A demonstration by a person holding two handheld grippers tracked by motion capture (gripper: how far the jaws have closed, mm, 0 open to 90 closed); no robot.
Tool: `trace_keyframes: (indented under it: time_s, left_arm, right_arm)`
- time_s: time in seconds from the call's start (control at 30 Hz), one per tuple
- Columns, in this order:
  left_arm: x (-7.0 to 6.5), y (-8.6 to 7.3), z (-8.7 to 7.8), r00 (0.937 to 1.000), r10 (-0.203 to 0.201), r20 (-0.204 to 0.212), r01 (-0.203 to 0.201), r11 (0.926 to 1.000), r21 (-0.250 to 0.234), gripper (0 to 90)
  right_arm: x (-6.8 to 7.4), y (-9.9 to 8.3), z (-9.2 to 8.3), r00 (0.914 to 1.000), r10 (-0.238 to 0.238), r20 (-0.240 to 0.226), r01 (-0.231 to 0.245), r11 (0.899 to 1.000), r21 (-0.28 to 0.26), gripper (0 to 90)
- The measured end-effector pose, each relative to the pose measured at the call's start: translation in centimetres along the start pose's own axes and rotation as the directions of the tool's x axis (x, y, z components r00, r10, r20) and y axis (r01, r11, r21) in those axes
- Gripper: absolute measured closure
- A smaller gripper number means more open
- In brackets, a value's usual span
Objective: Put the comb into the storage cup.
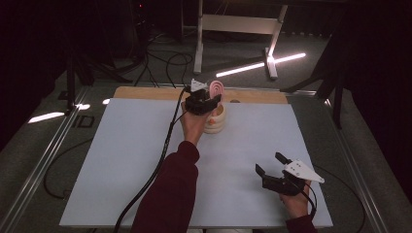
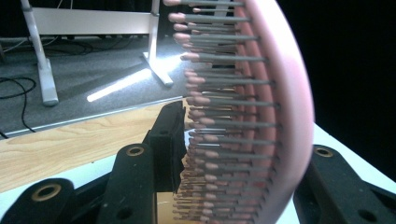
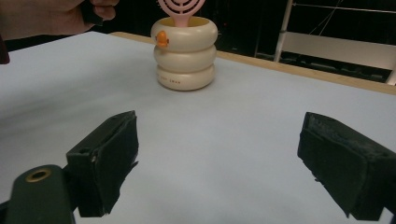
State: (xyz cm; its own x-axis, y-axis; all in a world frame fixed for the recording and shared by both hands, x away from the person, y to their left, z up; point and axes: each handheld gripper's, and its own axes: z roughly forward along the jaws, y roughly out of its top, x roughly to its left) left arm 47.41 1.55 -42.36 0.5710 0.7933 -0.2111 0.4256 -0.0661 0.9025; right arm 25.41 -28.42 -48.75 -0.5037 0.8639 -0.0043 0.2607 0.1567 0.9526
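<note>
While right gripper (image 1: 270, 163) jaws gape, left gripper (image 2: 224, 154) clamps the hairbrush (image 2: 261, 107).

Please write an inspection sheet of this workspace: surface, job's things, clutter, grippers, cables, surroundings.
Surface: white table, wooden strip at far edge.
Job's things: pink hairbrush standing head-up in cream ringed holder.
Clutter: nothing seen.
Grippers: left gripper shut on the hairbrush head; right gripper open, above bare table near the front right.
Cables: black cable trails from left gripper across table; more on the floor.
Surroundings: dark room, white metal frame behind.
</note>
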Motion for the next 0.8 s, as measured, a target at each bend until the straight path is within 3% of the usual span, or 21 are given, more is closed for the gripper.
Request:
trace_keyframes:
  time_s: [0.53, 0.8]
  left_arm:
    - [1.1, -0.3, -0.3, 0.9995, -0.011, -0.029, 0.012, 0.9997, 0.021, 56.8]
    - [2.5, -1.1, -0.7, 0.9974, -0.056, -0.046, 0.057, 0.9983, 0.015, 57.8]
  right_arm:
    - [0.0, 0.0, 0.1, 1.0, -0.002, 0.002, 0.002, 1.0, 0.003, 12.2]
    - [0.0, 0.0, 0.1, 1.0, -0.003, 0.001, 0.003, 1.0, 0.003, 12.2]
